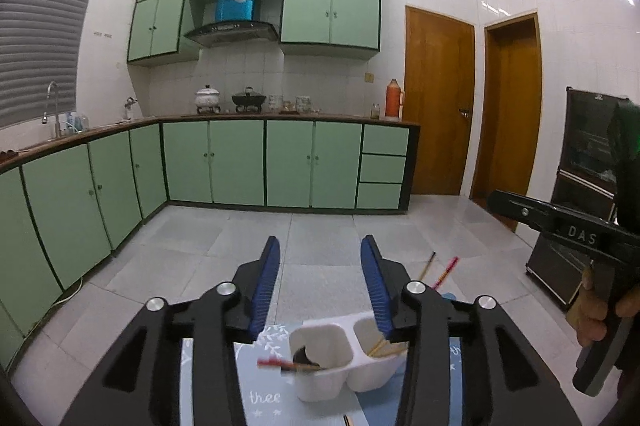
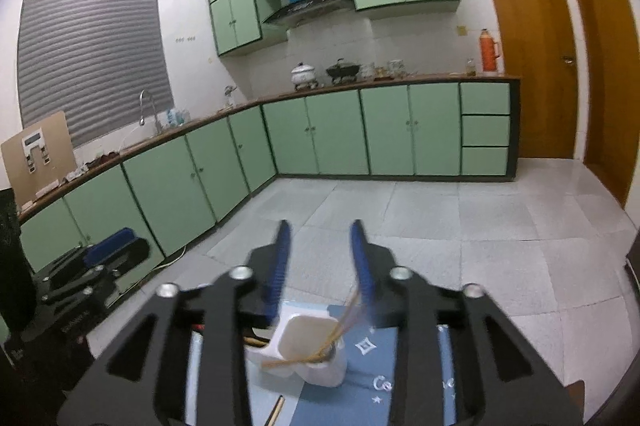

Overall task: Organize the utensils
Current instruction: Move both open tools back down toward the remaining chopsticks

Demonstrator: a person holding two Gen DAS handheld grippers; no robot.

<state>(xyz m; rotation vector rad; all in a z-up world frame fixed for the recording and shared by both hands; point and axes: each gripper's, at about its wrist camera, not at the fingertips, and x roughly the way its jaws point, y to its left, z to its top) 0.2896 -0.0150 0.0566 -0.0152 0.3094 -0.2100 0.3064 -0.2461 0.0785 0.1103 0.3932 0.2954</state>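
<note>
Hovering above a white two-compartment holder, the left gripper has its blue-padded fingers spread wide apart, holding nothing and touching nothing. The holder stands on a blue patterned mat covering the tabletop, and chopsticks lean inside its right compartment, their tips showing past the gripper body; a red-ended stick lies across the rim of the left compartment, where something dark sits inside. Farther right, the person's hand grips the handle of the right gripper. From the right wrist view, the right gripper is also well open over the holder, its fingers empty. Blurred chopsticks rise from the compartment close by its right finger; whether they touch the pad I cannot tell. One more stick lies on the mat below.
</note>
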